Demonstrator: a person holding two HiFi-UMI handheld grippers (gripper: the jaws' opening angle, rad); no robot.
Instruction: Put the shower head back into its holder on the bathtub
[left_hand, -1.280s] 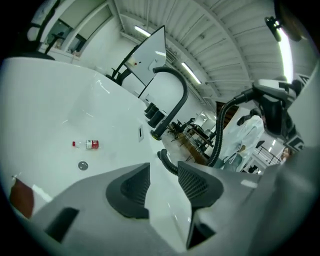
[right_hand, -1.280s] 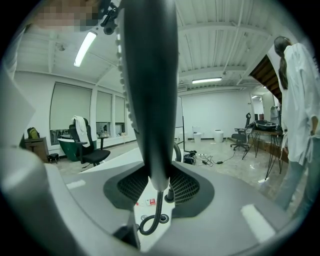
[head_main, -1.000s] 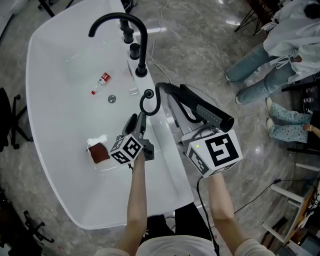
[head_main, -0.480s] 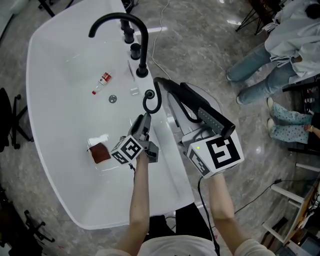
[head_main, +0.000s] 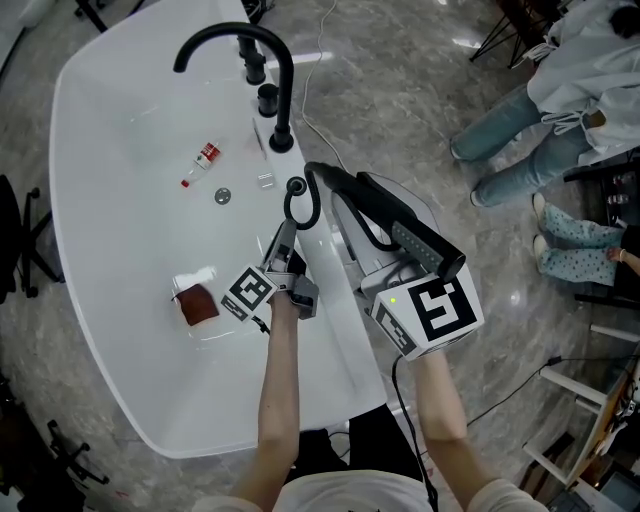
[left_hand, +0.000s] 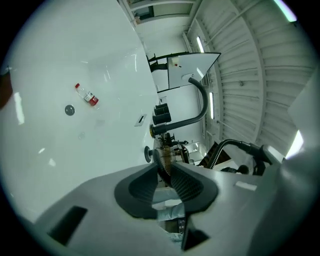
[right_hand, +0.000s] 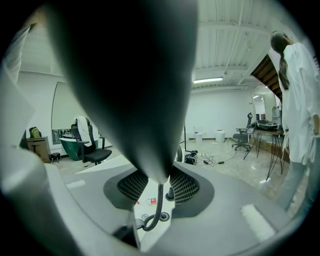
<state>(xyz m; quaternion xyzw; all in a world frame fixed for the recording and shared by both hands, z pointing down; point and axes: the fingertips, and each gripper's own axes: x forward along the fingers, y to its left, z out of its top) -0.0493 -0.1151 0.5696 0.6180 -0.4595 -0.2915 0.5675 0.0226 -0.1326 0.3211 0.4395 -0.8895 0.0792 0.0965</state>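
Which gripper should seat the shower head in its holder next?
Right: the right gripper clamps the shower head. The left gripper has just been closing on the hose, only steadying it.

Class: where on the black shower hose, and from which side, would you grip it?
Probably the hose loop just above the holder, approached from the person's side along the tub rim: it stands clear there, thin and round. The left gripper, whose jaws have just been closing, has it between its pads.

right claw (right_hand: 159, 181) — clamped on shower head (right_hand: 131, 75) | hose (right_hand: 159, 204) hanging below
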